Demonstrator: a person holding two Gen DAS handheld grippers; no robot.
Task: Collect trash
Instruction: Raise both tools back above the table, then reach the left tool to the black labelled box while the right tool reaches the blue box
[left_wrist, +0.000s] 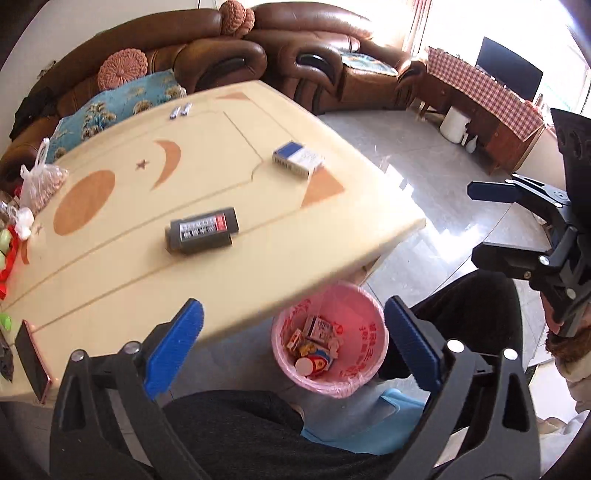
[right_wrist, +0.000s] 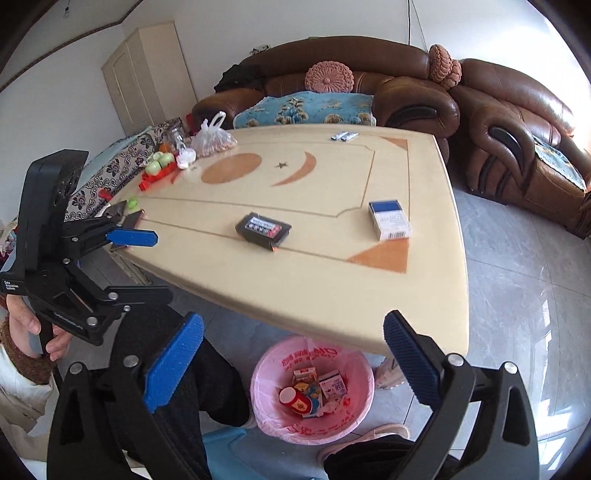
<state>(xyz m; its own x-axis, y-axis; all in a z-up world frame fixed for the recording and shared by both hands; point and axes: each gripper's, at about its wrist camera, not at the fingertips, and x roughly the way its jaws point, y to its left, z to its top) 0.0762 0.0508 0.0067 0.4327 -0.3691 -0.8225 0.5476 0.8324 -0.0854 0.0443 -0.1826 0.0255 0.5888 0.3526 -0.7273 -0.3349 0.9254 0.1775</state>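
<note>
A bin with a pink liner (left_wrist: 373, 332) (right_wrist: 354, 373) stands on the floor under the near edge of the cream table (left_wrist: 147, 277) (right_wrist: 314, 288). Small cartons and a red cup lie inside it. On the table lie a dark box (left_wrist: 201, 230) (right_wrist: 263, 229), a blue-and-white box (left_wrist: 297, 158) (right_wrist: 389, 219) and two small blue-and-white sticks (left_wrist: 181, 110) (right_wrist: 344, 136). My left gripper (left_wrist: 293, 306) (right_wrist: 159, 266) hovers above the bin, open, nothing between its blue pads. My right gripper (right_wrist: 293, 319) (left_wrist: 480, 225) hangs beside it, also open with nothing in it.
A phone (left_wrist: 33, 360), a plastic bag (right_wrist: 212, 140) and red and green items (right_wrist: 159, 166) crowd the table's left end. Brown sofas (right_wrist: 406, 96) stand behind the table. A person's dark-trousered legs (left_wrist: 236, 424) and a blue stool (left_wrist: 369, 424) flank the bin. Grey tiled floor (right_wrist: 517, 295) lies right.
</note>
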